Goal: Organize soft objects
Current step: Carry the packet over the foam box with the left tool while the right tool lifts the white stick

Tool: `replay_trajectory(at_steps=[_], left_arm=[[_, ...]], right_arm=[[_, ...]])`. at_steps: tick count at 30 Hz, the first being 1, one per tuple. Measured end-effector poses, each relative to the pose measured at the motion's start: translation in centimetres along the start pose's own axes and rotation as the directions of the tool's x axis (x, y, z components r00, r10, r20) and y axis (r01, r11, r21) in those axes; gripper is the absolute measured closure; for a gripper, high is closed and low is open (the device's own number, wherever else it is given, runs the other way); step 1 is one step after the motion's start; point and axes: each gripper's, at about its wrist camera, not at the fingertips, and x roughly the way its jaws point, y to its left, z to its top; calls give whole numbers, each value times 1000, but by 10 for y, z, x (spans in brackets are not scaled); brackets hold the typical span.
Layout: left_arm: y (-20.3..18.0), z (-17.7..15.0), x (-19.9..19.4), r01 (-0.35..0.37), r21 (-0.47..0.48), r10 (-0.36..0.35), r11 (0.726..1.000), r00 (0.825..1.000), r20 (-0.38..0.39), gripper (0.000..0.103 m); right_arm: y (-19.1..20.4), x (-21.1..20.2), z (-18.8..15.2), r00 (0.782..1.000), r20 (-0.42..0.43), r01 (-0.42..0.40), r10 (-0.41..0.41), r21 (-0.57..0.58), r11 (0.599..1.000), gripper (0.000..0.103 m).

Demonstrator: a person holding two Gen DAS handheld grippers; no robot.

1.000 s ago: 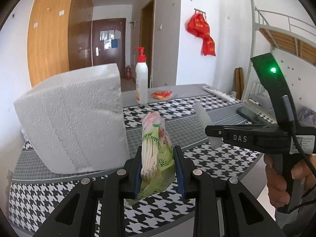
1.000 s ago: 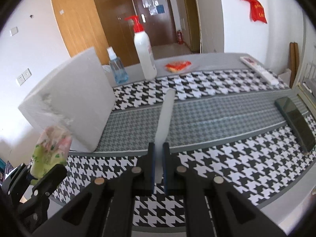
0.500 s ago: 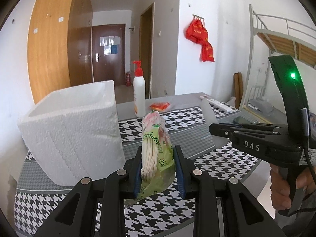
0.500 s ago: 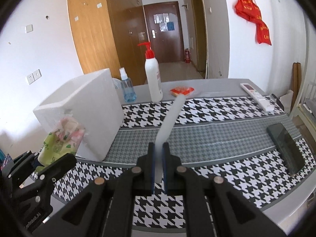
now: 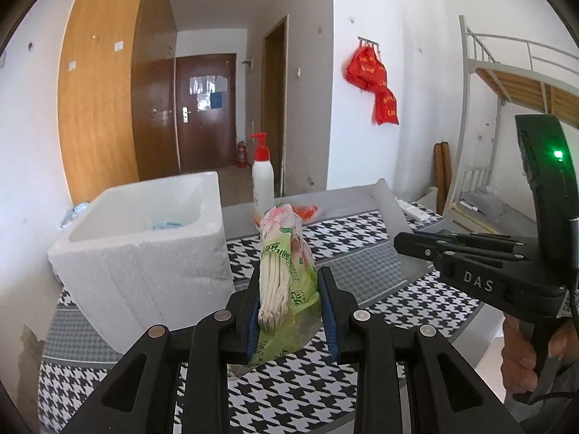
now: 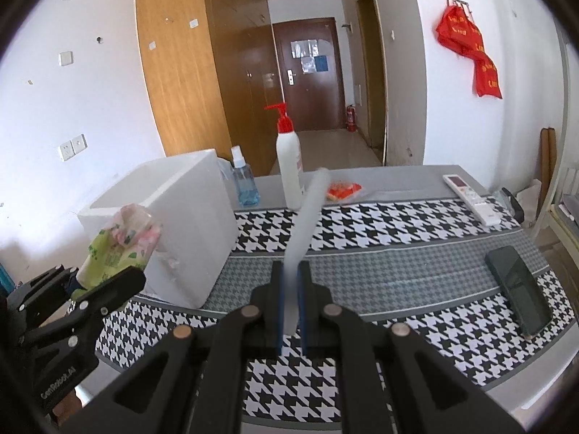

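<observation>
My left gripper [image 5: 289,311] is shut on a green and pink bag of enoki mushrooms [image 5: 286,271], held upright above the table's front edge, right of the open white foam box [image 5: 144,249]. The bag also shows in the right wrist view [image 6: 119,246], in front of the foam box [image 6: 173,224]. My right gripper [image 6: 290,311] is shut on a thin white foam lid [image 6: 305,224], held on edge above the table. In the left wrist view the lid [image 5: 394,224] stands right of the bag. Something blue lies inside the box.
The table has a houndstooth cloth [image 6: 380,253]. At the back stand a red-pump lotion bottle [image 6: 288,166], a blue spray bottle [image 6: 244,181] and an orange packet [image 6: 343,191]. A remote [image 6: 470,199] and a dark phone [image 6: 517,285] lie at the right.
Both grippers have risen with their loads. The foam box's open inside has come into the left view. The lid has tilted rightward in the right view.
</observation>
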Motion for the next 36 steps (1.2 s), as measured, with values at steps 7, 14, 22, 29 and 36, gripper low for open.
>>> replay_trajectory(at_steps=[7, 14, 22, 29, 36], left_arm=[[-2, 4, 5, -38, -1, 38, 999, 999, 8, 73], [-2, 7, 4, -54, -4, 54, 999, 998, 15, 73], [-8, 10, -3, -68, 6, 68, 998, 997, 38, 73], [-6, 16, -12, -74, -1, 74, 997, 994, 75, 73], [-4, 28, -24, -87, -2, 87, 996, 988, 126, 73]], right_arm=[[-3, -5, 3, 1000, 19, -5, 5, -9, 1000, 94], [-7, -9, 4, 999, 31, -19, 19, -9, 1000, 94], [-9, -15, 5, 998, 48, -28, 29, -18, 999, 94], [-5, -18, 15, 997, 68, -39, 41, -38, 999, 94], [2, -22, 26, 993, 97, -57, 63, -64, 996, 94]])
